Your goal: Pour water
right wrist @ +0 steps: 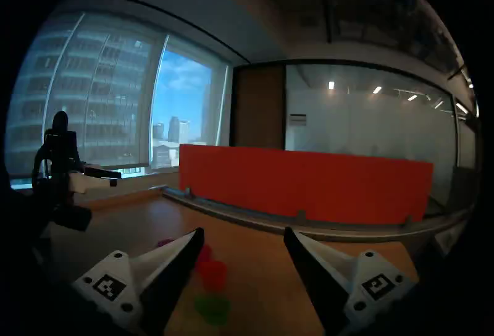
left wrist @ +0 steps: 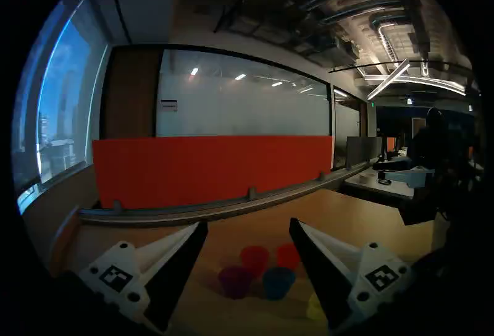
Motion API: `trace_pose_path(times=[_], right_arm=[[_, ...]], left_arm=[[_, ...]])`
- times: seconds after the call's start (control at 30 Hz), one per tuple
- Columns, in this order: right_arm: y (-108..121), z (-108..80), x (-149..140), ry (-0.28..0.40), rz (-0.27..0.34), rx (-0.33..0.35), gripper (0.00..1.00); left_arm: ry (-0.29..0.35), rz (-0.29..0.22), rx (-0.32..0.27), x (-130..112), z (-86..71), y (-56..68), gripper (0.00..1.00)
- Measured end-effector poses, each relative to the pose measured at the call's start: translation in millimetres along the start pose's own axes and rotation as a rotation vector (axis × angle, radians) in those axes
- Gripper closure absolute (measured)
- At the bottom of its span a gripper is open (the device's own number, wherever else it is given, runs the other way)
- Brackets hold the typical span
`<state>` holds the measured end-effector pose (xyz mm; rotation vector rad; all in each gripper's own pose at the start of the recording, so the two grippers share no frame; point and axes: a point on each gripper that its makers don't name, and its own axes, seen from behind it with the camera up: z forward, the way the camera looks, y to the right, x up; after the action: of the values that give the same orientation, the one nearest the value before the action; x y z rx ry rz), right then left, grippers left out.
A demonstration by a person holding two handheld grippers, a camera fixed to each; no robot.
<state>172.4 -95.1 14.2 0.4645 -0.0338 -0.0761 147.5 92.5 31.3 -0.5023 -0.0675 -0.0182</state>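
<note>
left claw (left wrist: 247,222) spread; cups (left wrist: 278,281) ahead, open desk (left wrist: 358,212) around

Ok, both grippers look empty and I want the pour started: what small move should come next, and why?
Probably move the left gripper down and forward to the blue cup. Its jaws stand open with nothing between them, the right gripper is open and empty too, and the cup stands on the table just ahead, untouched.

Your wooden desk (left wrist: 346,212) ends at an orange divider panel (left wrist: 210,166) under a frosted glass wall (left wrist: 247,101). A tall window (right wrist: 182,110) shows blue sky; strip lights (left wrist: 388,79) glow overhead.
</note>
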Motion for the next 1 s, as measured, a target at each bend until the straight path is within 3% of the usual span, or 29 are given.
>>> trace_pose_path(times=[0.37,0.77,1.0], right_arm=[[-13,-0.2,-21,-0.092,-0.013,0.065,0.0],[-19,-5.0,-53,-0.194,-0.073,0.101,0.0],[-23,-7.4,-69,-0.23,-0.074,0.12,0.0]], left_arm=[[-0.071,0.045,-0.071,-20,4.5,8.6,0.02],[-0.151,0.049,-0.148,-51,8.8,21.2,0.02],[-0.188,0.057,-0.178,-68,13.7,26.4,0.02]])
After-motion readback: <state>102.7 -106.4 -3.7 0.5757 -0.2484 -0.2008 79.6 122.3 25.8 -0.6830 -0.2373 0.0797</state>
